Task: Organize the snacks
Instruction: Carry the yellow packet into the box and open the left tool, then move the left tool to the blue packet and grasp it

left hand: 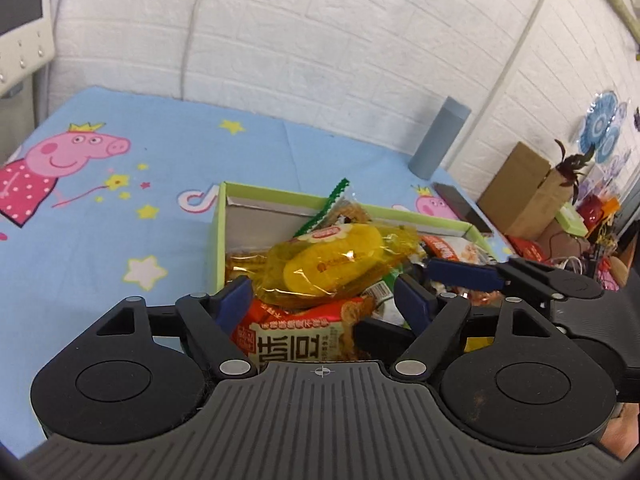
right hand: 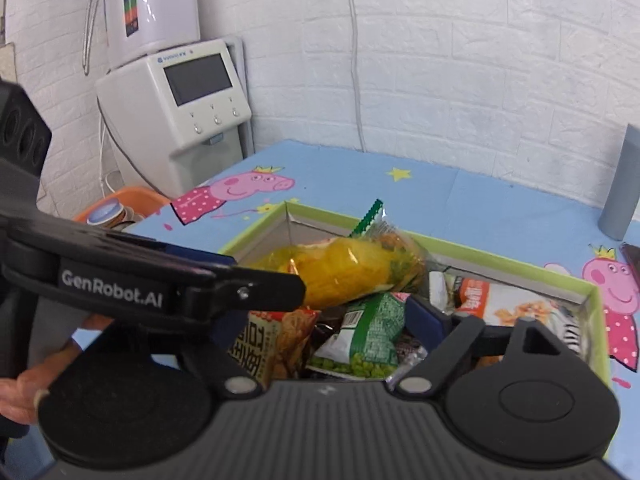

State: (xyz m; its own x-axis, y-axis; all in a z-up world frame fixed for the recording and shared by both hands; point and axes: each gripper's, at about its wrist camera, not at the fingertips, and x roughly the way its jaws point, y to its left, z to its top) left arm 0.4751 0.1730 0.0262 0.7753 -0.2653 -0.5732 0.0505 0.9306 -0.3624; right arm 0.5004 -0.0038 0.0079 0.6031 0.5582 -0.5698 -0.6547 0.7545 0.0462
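Observation:
A green-rimmed cardboard box (left hand: 218, 240) (right hand: 500, 258) on the table holds a pile of snack packets. On top lies a clear yellow packet (left hand: 336, 264) (right hand: 352, 268), over a red-and-cream packet with large characters (left hand: 296, 336) (right hand: 272, 340) and a green pea packet (right hand: 368, 336). My left gripper (left hand: 324, 300) is open, its pads on either side of the yellow packet's near end without pressing it. My right gripper (right hand: 324, 324) is open above the pile, nothing between its pads. One of its blue fingers (left hand: 460, 272) reaches in from the right. The left gripper's body (right hand: 120, 288) hides its left finger.
A grey cylinder (left hand: 440, 136) (right hand: 622, 184) and a dark phone (left hand: 460, 204) stand behind the box. Cardboard boxes and clutter (left hand: 520, 188) lie off the table's right. A white dispenser (right hand: 180, 108) and an orange basin (right hand: 120, 208) are at the left. The blue cartoon tablecloth (left hand: 120, 200) spreads left.

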